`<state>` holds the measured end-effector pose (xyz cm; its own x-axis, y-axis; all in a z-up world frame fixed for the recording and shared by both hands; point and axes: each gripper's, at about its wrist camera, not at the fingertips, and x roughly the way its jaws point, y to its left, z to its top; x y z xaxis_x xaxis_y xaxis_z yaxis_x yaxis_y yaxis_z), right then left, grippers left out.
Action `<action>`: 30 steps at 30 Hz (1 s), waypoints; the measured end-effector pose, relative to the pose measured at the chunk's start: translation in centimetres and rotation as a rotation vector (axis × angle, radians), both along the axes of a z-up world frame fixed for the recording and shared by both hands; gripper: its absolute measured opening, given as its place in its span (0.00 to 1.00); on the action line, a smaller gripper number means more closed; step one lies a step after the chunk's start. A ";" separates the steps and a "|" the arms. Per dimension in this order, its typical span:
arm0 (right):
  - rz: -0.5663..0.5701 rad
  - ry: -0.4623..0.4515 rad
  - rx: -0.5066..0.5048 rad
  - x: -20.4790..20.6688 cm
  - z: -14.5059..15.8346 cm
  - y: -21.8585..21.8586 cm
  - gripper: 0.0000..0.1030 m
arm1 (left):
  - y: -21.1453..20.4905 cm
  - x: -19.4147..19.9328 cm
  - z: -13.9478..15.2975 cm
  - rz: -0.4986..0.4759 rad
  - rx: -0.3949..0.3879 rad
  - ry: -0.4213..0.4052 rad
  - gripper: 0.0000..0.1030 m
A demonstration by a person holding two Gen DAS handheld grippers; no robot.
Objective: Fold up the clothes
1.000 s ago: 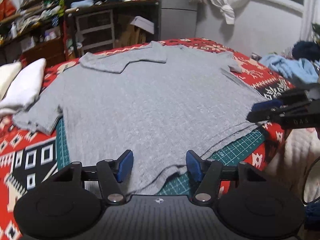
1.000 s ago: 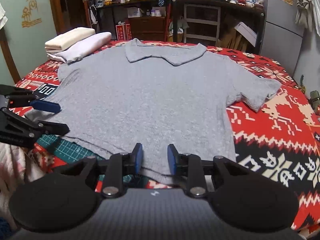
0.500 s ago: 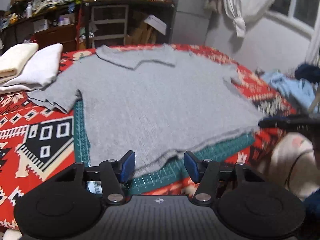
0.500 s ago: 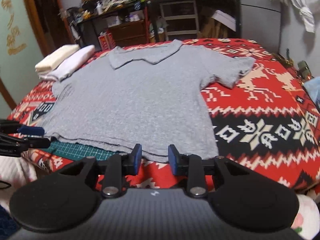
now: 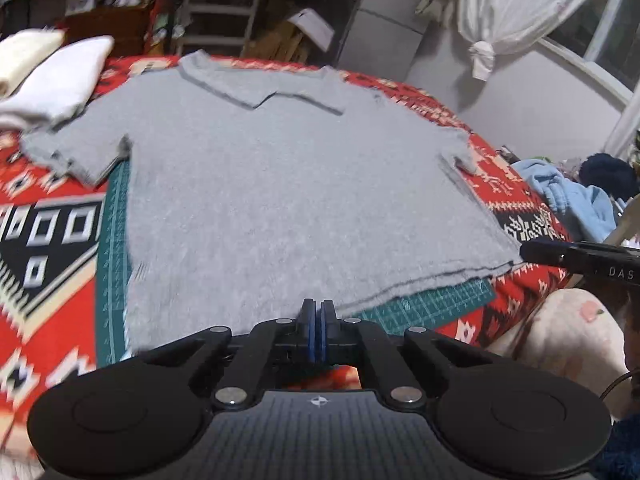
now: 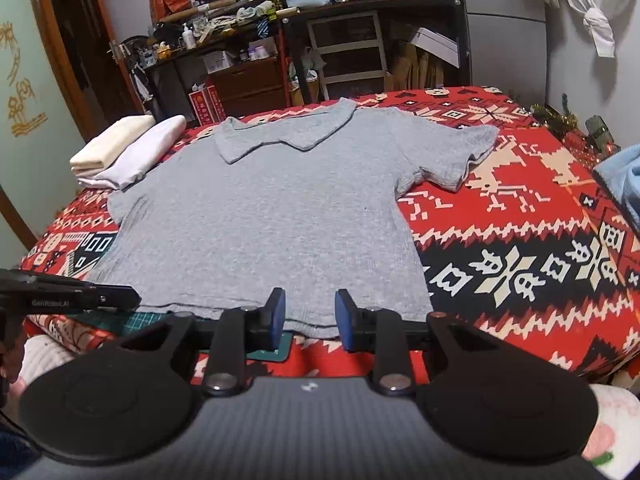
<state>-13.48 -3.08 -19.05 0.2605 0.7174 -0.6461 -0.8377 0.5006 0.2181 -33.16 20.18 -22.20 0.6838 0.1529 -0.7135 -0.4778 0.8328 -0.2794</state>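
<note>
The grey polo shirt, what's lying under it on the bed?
Under the grey polo shirt lies a green cutting mat, showing along the shirt's side and hem. It rests on the red patterned blanket. The shirt hides most of the mat.

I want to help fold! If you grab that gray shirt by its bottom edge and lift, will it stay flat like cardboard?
Probably not. The gray shirt lies limp on the blanket, its hem slightly wavy, so it would likely droop. It looks thin, so probably light.
</note>
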 end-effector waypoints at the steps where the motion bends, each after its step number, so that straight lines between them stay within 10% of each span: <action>1: 0.005 0.000 -0.005 0.0 0.1 0.0 0.29 | 0.0 -0.3 0.0 0.011 -0.006 0.004 0.02; 19: -0.066 0.017 0.090 1.6 2.2 -1.2 0.29 | 3.6 -5.1 5.0 0.155 -0.054 -0.143 0.07; 30: -0.164 0.006 0.074 5.6 2.5 -1.7 0.29 | 6.8 -6.3 3.7 0.195 -0.098 -0.081 0.13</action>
